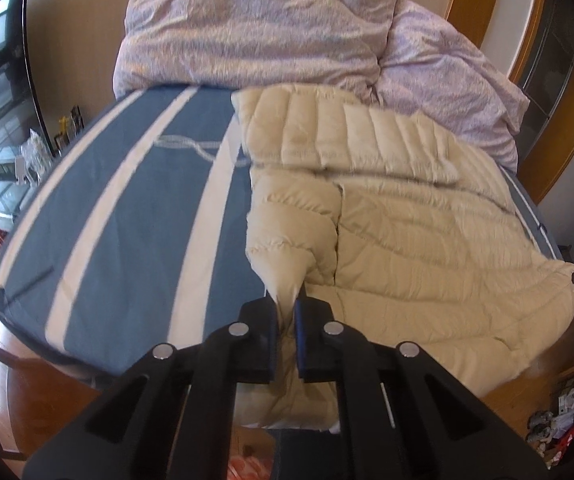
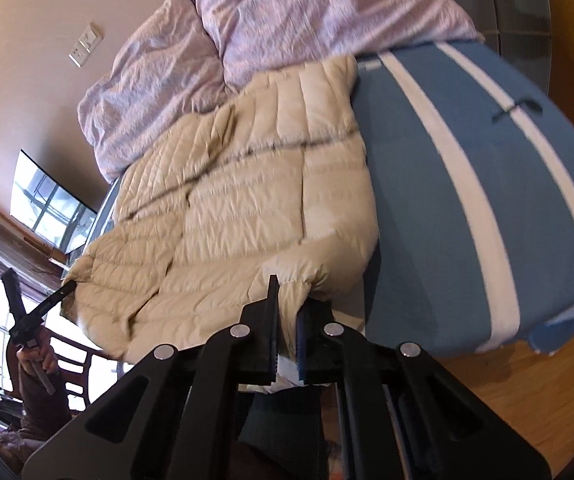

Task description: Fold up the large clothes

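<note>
You are gripping the cream jacket with both claws: your left gripper is clenching a corner of its near hem, and your right gripper is clenching another bunch of its edge. The jacket is lying spread on the striped bedsheet, reaching from each claw toward twelve o'clock, up to the lilac duvet. One side panel seems already to be lying folded over, so you are probably early on; the main folds are still waiting.
</note>
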Motion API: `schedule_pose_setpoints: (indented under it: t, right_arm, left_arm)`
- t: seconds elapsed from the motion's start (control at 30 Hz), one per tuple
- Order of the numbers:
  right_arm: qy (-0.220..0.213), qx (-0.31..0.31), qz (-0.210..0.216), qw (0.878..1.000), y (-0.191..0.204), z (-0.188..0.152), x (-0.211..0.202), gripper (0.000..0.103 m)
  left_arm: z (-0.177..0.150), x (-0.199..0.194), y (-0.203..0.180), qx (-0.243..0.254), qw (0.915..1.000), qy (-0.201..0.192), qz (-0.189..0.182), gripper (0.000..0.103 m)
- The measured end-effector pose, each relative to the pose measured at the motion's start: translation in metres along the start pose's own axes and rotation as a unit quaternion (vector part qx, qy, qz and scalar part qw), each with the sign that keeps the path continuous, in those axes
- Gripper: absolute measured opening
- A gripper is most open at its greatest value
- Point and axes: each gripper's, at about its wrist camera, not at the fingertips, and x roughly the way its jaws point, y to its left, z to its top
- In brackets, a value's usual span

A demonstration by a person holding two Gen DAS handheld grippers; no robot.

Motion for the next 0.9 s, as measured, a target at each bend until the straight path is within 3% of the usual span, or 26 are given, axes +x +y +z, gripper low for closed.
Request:
schedule_pose_setpoints:
  t: [0.37, 0.6, 0.9]
  right_arm:
    - [-0.039, -0.027, -0.050, 0.998, 0.018, 0.077, 0.038, 0.007]
    - [-0.044, -0.048, -0.087, 0.994, 0.027, 0.116, 0.078, 0.007]
    - [-0.101, -0.036, -0.101, 0.989, 0.029, 0.176, 0.117, 0.007]
  left_arm:
    - [0.075, 0.019, -0.007, -0.001, 0.9990, -0.034, 0.028, 0.007]
    - [0.117, 0.053, -0.014, -0.002, 0.9984, -0.032, 0.047, 0.007]
    - [0.178, 0.101, -0.017, -0.018, 0.9977, -0.039, 0.053, 0.007]
